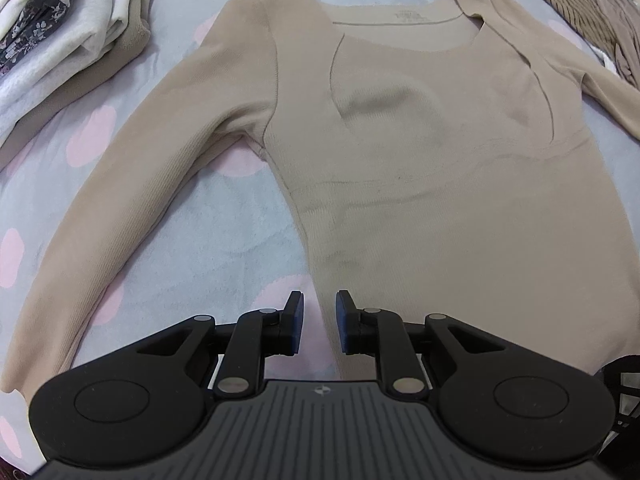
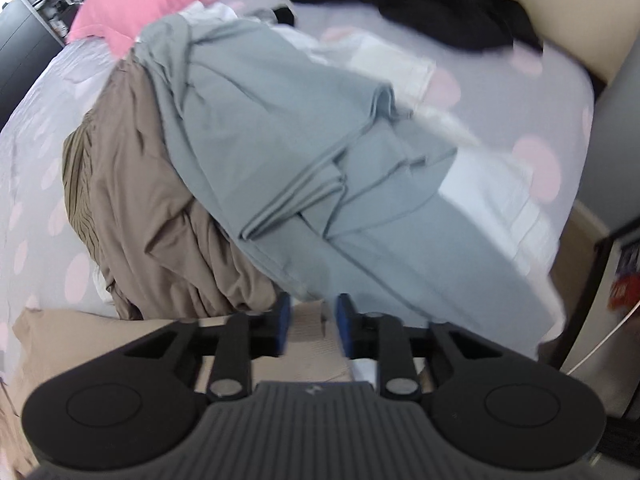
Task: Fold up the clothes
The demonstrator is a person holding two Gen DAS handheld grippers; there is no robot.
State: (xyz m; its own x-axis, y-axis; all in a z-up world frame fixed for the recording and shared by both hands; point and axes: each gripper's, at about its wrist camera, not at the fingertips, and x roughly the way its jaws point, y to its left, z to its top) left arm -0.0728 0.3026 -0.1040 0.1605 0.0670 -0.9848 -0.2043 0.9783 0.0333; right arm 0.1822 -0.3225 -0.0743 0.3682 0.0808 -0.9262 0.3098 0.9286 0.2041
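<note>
With the beige top (image 1: 400,152) spread flat on the bed (image 1: 224,224), I keep both the left gripper (image 1: 319,326) and right gripper (image 2: 308,330) slightly parted and empty, pinching hem corners evenly before folding.

A long-sleeved top (image 1: 440,168) lies flat on the bed (image 1: 224,232), folded clothes (image 1: 60,36) at its left, a heap (image 1: 580,12) at its right.
</note>
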